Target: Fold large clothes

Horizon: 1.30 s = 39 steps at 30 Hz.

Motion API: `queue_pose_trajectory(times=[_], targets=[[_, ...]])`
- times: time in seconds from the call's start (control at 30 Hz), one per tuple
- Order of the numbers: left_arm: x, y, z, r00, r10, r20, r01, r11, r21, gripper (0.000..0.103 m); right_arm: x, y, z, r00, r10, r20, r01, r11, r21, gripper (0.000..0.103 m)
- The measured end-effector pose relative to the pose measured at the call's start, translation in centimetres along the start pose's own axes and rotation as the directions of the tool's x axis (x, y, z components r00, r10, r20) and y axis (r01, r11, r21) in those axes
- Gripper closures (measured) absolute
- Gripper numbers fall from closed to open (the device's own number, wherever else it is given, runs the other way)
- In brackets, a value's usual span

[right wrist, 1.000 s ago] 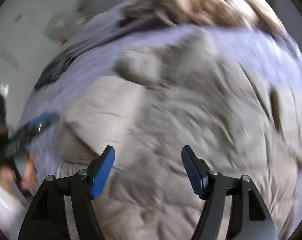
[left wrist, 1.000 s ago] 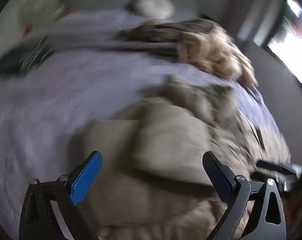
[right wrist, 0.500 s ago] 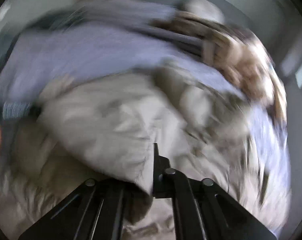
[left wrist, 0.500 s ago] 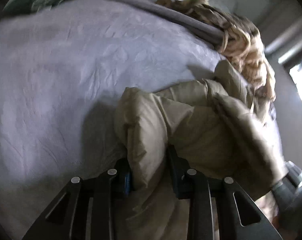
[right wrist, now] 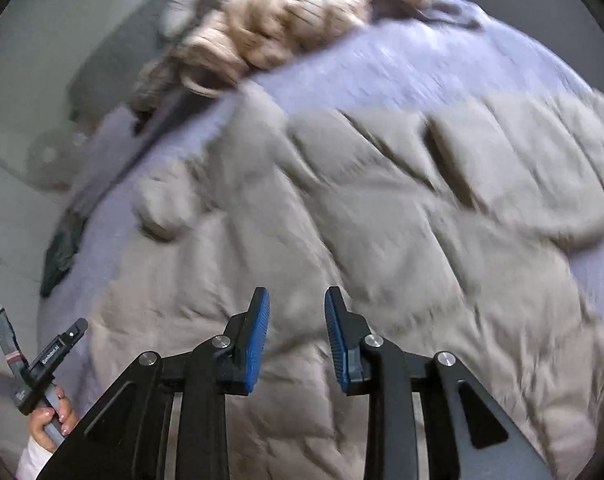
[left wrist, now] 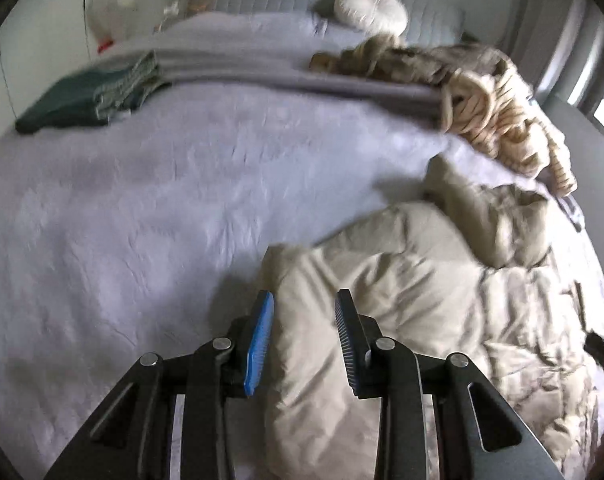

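A large beige quilted puffer jacket (left wrist: pixel 413 280) lies crumpled on the lavender bedspread (left wrist: pixel 142 200), at the right of the left wrist view. My left gripper (left wrist: pixel 303 300) is open, with a folded edge of the jacket between its blue pads but not pinched. In the right wrist view the jacket (right wrist: pixel 381 220) fills the middle. My right gripper (right wrist: pixel 296 296) is open just above it and holds nothing. The left gripper's body and the hand on it (right wrist: pixel 42 376) show at the lower left.
A cream chunky-knit throw (left wrist: pixel 501 120) and a brown garment lie at the back right of the bed. Folded dark green clothes (left wrist: pixel 82 96) sit at the back left. A round white cushion (left wrist: pixel 369 10) rests by the grey headboard. A grey blanket crosses the bed.
Half a second ago both grippers were shut on jacket fabric. Now both have opened and let it go, and the jacket has dropped flatter on the bed.
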<state>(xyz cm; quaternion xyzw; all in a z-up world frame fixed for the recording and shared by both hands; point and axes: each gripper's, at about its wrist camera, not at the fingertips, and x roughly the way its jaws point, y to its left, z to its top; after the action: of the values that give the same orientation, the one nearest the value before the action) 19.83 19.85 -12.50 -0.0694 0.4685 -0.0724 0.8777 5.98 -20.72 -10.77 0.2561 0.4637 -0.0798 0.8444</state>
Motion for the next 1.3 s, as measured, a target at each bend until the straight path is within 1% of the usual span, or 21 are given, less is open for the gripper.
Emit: queue_pose_trajectory(times=[0.07,0.13,0.2,0.23,0.27,0.33,0.43,0.53,0.63,0.7,0.77,0.8,0.83,0.87,0.93,1.07,1.17,1.2,1.23,1.27,1.3], targets=[[0.1,-0.6,0.0,1.0,-0.007,-0.015,0.007,1.0,0.013,0.069,0.7,1.8,0.8,1.0,-0.008,0.01,0.009,0.996,-0.094,0.071],[1.1,-1.2,-1.0,0.998,0.022,-0.053,-0.02,0.999,0.034,0.069,2.7,2.8,1.4,1.0,-0.029,-0.004,0.028,0.988,-0.154,0.071],[2.9,-1.7,-2.2,0.994,0.058,-0.093,-0.054,0.997,0.046,0.069,5.2,2.6,1.2,0.995,-0.068,-0.08,0.056,0.988,-0.147,0.071],[4.2,-1.8,-3.0,0.99,0.089,-0.114,-0.083,0.995,0.055,0.069,6.4,2.2,0.3,0.986,-0.096,-0.135,0.078,0.988,-0.133,0.073],[5.0,-1.7,-3.5,0.988,0.097,-0.122,-0.091,0.994,0.058,0.069,7.4,1.6,-0.3,0.979,-0.114,-0.168,0.093,0.988,-0.125,0.078],[6.2,-1.6,-4.0,0.988,0.098,-0.123,-0.093,0.994,0.052,0.069,7.5,1.3,-1.1,0.981,-0.11,-0.158,0.087,0.986,-0.145,0.078],[7.1,-1.3,-3.5,0.986,0.105,-0.126,-0.101,0.994,0.042,0.069,6.9,1.5,-2.0,0.984,-0.119,-0.131,0.09,0.973,-0.214,0.079],[7.6,-1.1,-3.1,0.985,0.114,-0.128,-0.108,0.993,0.051,0.068,7.8,1.4,-1.3,0.987,-0.108,-0.121,0.077,0.968,-0.238,0.079],[7.3,-1.2,-3.1,0.983,0.132,-0.128,-0.125,0.99,0.063,0.068,7.9,0.7,-0.3,0.987,-0.063,-0.148,0.037,0.985,-0.169,0.079],[5.9,-2.0,-3.1,0.978,0.159,-0.133,-0.151,0.986,0.065,0.068,7.2,0.0,0.0,0.985,-0.03,-0.17,0.008,0.992,-0.128,0.077],[4.1,-3.1,-3.3,0.98,0.16,-0.119,-0.152,0.986,0.075,0.068,5.8,-1.3,-0.2,0.983,0.027,-0.18,-0.042,0.996,-0.081,0.075],[3.2,-3.7,-3.3,0.983,0.152,-0.108,-0.143,0.986,0.086,0.068,4.8,-2.1,-0.2,0.983,0.05,-0.178,-0.061,0.996,-0.061,0.072],[2.3,-4.4,-3.5,0.985,0.143,-0.097,-0.133,0.986,0.101,0.068,4.1,-2.8,-0.3,0.983,0.055,-0.174,-0.064,0.997,-0.045,0.059],[1.4,-5.4,-3.7,0.986,0.137,-0.091,-0.125,0.984,0.124,0.068,3.3,-3.7,-0.5,0.984,0.062,-0.166,-0.066,0.998,-0.024,0.051],[0.1,-7.5,-4.4,0.988,0.125,-0.092,-0.108,0.979,0.174,0.068,1.2,-5.9,-0.9,0.984,0.089,-0.152,-0.085,0.996,0.035,0.051],[-1.0,-11.9,-5.6,0.988,0.102,-0.114,-0.07,0.965,0.253,0.068,-1.6,-10.9,-1.3,0.988,0.081,-0.132,-0.062,0.988,0.139,0.049],[-1.4,-15.1,-6.5,0.988,0.046,-0.147,-0.01,0.971,0.239,0.068,-3.4,-14.4,-0.9,0.993,0.037,-0.113,-0.015,0.982,0.19,0.047],[-1.4,-16.2,-6.7,0.987,0.029,-0.159,0.009,0.972,0.234,0.042,-4.1,-15.7,-0.9,0.994,0.022,-0.107,0.001,0.979,0.205,0.045],[-1.4,-17.3,-6.9,0.987,0.024,-0.159,0.015,0.972,0.235,0.001,-4.8,-17.1,-0.9,0.995,0.012,-0.102,0.012,0.974,0.226,0.042],[-1.8,-18.4,-7.2,0.99,0.032,-0.134,0.001,0.971,0.241,0.0,-5.4,-18.5,-0.9,0.995,0.007,-0.096,0.017,0.968,0.249,0.041],[-2.4,-19.8,-7.5,0.996,0.034,-0.088,-0.01,0.966,0.257,0.0,-6.0,-19.9,-0.8,0.996,0.003,-0.091,0.022,0.962,0.273,0.041]])
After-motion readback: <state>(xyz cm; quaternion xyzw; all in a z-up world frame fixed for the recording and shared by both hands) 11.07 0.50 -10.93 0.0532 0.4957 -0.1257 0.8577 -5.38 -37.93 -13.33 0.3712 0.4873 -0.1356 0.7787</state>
